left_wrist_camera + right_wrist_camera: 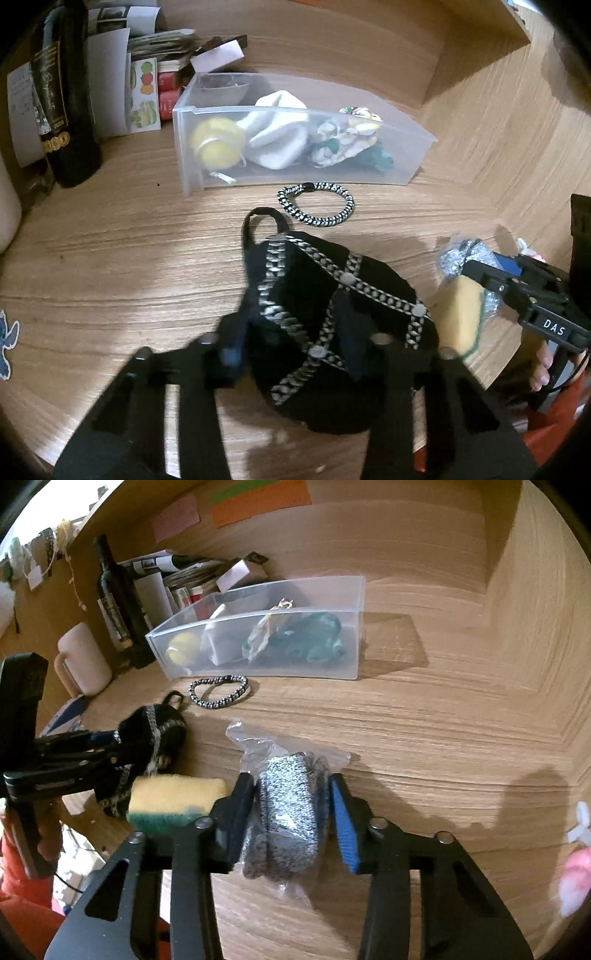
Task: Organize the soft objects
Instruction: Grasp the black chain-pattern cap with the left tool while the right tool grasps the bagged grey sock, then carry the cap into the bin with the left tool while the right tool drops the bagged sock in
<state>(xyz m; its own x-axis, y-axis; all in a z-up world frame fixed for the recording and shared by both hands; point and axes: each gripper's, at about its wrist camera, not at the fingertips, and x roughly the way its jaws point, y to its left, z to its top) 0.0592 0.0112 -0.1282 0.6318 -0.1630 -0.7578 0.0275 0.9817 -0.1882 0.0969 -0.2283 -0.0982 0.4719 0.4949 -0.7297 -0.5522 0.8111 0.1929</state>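
Now my right gripper (291, 812) is clamped on the bagged grey scrubber (288, 812) above the table (443, 738), a sponge (173, 801) beside it; my left gripper (295, 354) squeezes the black pouch (332, 321), near the hair tie (316, 203) and bin (295, 177)

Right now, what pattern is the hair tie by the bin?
Black-and-white braided hair tie, clearest in left wrist view.

Black angular right hand-held gripper (291, 812), blue ribbed pads (345, 827), silver screws, white "DAS" lettering; bare fingers, orange-red clothing.
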